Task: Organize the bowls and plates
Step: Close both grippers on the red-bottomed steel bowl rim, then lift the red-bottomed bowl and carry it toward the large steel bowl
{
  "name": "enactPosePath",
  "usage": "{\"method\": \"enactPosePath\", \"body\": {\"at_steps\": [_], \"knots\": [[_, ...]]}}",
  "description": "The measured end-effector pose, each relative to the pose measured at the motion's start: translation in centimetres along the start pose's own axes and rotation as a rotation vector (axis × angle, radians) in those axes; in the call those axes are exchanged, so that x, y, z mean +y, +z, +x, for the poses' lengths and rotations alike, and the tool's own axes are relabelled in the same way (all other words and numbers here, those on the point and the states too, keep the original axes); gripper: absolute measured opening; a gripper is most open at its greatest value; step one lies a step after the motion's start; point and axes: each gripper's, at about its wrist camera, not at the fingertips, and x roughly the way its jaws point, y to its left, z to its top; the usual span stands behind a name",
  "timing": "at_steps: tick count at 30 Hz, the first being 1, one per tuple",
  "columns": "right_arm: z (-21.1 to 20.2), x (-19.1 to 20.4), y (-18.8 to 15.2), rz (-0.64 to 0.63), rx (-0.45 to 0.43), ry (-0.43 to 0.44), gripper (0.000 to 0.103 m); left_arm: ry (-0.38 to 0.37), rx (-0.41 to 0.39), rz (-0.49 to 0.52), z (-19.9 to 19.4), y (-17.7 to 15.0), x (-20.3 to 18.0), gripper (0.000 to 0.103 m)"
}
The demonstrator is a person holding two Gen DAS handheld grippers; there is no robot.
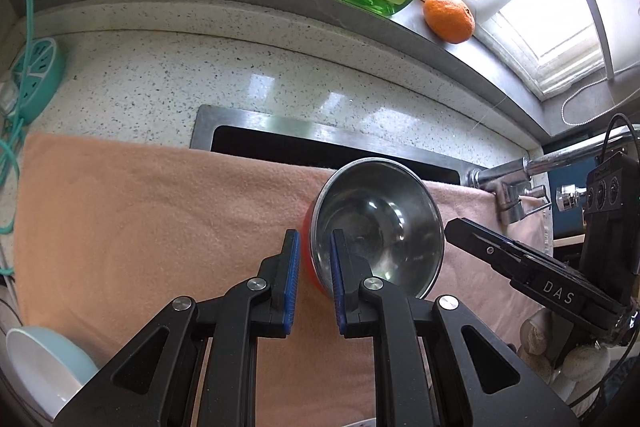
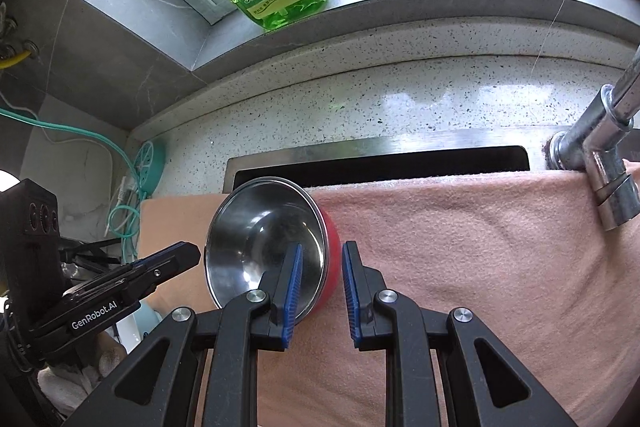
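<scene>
Both the left gripper (image 1: 314,267) and right gripper (image 2: 320,277) clamp opposite rim walls of one steel, red-sided bowl (image 1: 380,223). Bowl is tilted above the pink towel (image 1: 140,211), near the faucet (image 2: 600,155).

left hand-held gripper (image 1: 314,281), right hand-held gripper (image 2: 320,291): both angled down, each clamped on rim.

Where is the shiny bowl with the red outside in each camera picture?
Left wrist view: the steel bowl sits just right of centre, its rim between the left gripper pads.
Right wrist view: left of centre, its rim between the right gripper pads.
Shared landmark: the orange on the windowsill.
</scene>
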Motion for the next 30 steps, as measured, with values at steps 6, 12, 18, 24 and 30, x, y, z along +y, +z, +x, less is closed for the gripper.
{"method": "enactPosePath", "body": {"at_steps": [6, 12, 18, 24, 30], "knots": [[0.8, -0.1, 0.2, -0.003, 0.013, -0.006, 0.019, 0.000, 0.018, -0.003, 0.8, 0.0, 0.1, 0.013], [1.1, 0.0, 0.3, -0.009, 0.017, -0.015, 0.018, 0.009, 0.015, 0.005, 1.4, 0.1, 0.0, 0.013], [1.4, -0.1, 0.1, -0.012, 0.022, -0.022, 0.011, 0.013, 0.018, 0.016, 1.7, 0.0, -0.1, 0.013], [1.7, -0.1, 0.0, -0.010, 0.025, -0.019, 0.005, 0.019, 0.021, 0.023, 2.0, 0.0, 0.0, 0.011], [1.6, 0.4, -0.1, -0.018, 0.020, -0.019, 0.004, 0.005, 0.020, 0.016, 1.7, 0.0, 0.3, 0.009]]}}
